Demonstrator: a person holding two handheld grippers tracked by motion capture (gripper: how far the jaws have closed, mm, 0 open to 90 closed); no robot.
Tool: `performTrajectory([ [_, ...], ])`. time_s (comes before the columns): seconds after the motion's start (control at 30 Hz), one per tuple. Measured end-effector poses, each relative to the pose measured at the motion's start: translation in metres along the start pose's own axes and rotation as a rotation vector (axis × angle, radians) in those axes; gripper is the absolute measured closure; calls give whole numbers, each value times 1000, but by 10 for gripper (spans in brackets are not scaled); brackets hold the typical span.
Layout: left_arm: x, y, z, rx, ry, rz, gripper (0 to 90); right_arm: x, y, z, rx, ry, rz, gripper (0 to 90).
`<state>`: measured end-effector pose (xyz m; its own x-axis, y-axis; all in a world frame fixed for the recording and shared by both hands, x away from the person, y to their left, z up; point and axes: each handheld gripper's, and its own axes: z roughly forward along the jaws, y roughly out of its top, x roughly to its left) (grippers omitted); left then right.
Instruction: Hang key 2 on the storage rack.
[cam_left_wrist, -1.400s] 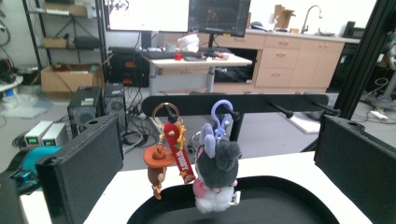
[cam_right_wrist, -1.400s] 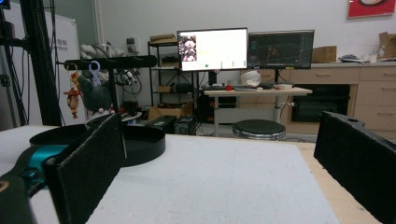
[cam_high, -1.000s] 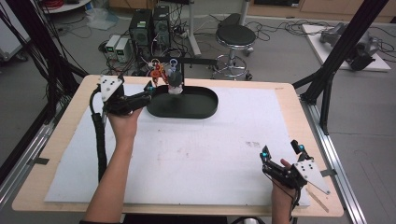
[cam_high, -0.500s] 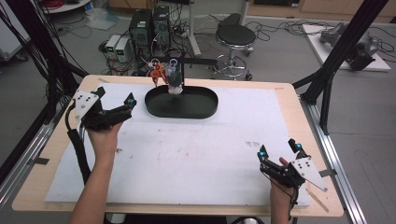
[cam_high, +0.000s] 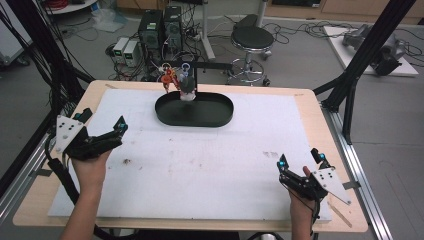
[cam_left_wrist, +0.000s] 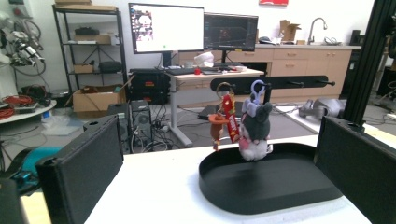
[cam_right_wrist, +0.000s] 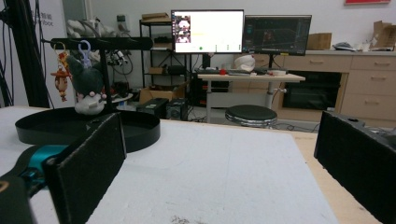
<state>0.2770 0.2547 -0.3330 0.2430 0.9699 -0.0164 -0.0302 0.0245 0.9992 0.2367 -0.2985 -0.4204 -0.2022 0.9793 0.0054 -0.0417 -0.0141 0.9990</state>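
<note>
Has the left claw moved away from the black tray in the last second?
Yes. The left claw was right at the black tray's left end; it has pulled back left and toward the person, with bare table between them.

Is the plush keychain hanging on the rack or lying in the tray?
Hanging. The plush keychain hangs by its purple clip from the rack bar, over the black tray.
</note>
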Motion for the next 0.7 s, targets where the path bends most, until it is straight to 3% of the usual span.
performTrajectory([
  [0.4,13,-23,-22,-30,21,-21,17,3,2,-2,-14,5,-20,14],
  [0.6,12,-35,-29,-28,6,0,17,1,2,-3,-18,0,-20,14],
  [0.7,15,-41,-31,-10,12,-23,17,1,3,-4,-20,-5,-15,13],
])
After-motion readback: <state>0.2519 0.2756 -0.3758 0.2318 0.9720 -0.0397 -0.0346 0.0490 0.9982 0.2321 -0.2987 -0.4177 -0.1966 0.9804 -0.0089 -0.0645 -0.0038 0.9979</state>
